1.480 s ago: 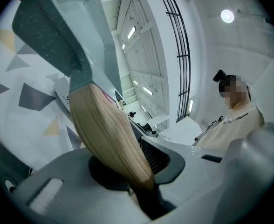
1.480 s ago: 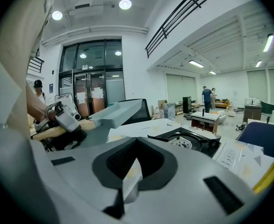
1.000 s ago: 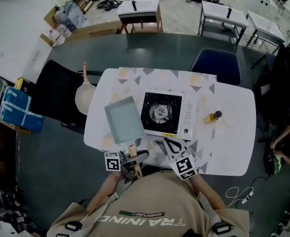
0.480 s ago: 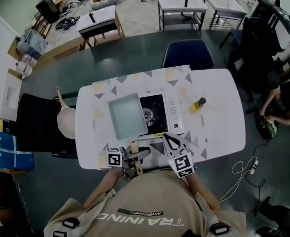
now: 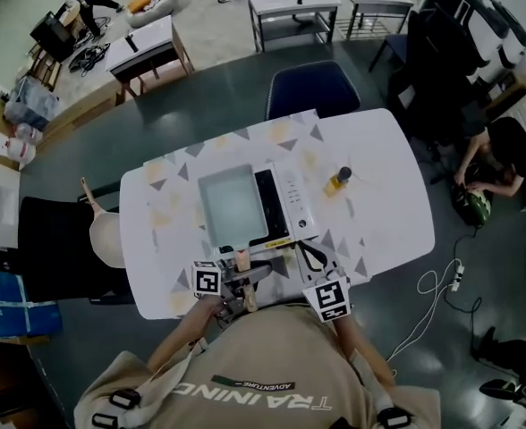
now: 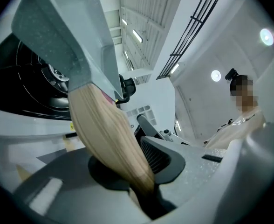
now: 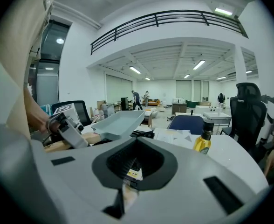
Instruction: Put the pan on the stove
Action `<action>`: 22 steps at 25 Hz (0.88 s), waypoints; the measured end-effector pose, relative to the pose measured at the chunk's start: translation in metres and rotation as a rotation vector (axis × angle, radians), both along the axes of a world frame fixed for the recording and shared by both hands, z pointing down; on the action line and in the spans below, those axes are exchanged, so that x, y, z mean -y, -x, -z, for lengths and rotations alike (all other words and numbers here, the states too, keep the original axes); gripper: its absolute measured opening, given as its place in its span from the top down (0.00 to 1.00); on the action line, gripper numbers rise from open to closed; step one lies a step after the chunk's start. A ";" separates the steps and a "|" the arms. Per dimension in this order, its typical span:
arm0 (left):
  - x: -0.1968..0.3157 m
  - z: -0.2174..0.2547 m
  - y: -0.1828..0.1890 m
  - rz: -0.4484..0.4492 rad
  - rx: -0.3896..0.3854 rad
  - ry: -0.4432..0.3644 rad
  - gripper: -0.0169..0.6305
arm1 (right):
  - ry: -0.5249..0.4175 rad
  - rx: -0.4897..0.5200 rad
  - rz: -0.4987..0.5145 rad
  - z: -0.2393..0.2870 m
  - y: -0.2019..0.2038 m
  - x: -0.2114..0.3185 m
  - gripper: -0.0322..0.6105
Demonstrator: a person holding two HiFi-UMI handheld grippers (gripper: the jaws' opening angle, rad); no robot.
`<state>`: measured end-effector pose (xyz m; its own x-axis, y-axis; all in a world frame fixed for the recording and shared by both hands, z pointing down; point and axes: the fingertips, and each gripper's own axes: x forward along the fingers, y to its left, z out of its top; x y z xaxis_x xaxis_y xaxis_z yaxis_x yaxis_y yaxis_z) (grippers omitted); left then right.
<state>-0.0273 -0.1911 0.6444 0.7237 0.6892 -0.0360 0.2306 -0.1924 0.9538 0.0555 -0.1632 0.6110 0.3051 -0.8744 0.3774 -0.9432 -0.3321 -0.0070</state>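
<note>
A grey rectangular pan [image 5: 226, 206] with a wooden handle [image 5: 242, 262] hangs over the left part of the white portable stove [image 5: 295, 199] and hides most of its black burner. My left gripper [image 5: 237, 281] is shut on that handle at the table's near edge. In the left gripper view the handle [image 6: 110, 134] runs up from the jaws to the pan [image 6: 67, 36], with the burner [image 6: 32, 78] just beneath it. My right gripper [image 5: 312, 257] rests near the stove's front right corner, shut with nothing held. In the right gripper view the pan [image 7: 118, 123] sits left of centre.
A yellow oil bottle [image 5: 337, 180] stands on the white table [image 5: 379, 231] right of the stove. A blue chair [image 5: 311, 88] is at the far side, a black chair [image 5: 53, 239] at the left. A person [image 5: 491, 164] crouches on the floor to the right.
The pan has moved right, from beside the stove to over its burner, still in my left gripper. The right gripper has stayed by the stove's front.
</note>
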 end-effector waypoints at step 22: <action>-0.009 -0.035 -0.025 -0.002 0.103 -0.035 0.86 | -0.006 0.047 0.020 -0.014 -0.018 -0.014 0.95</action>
<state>-0.0023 -0.1819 0.6790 0.7207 0.6904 0.0630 0.1322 -0.2260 0.9651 0.0738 -0.1493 0.6247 0.2693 -0.8827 0.3852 -0.9483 -0.3127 -0.0534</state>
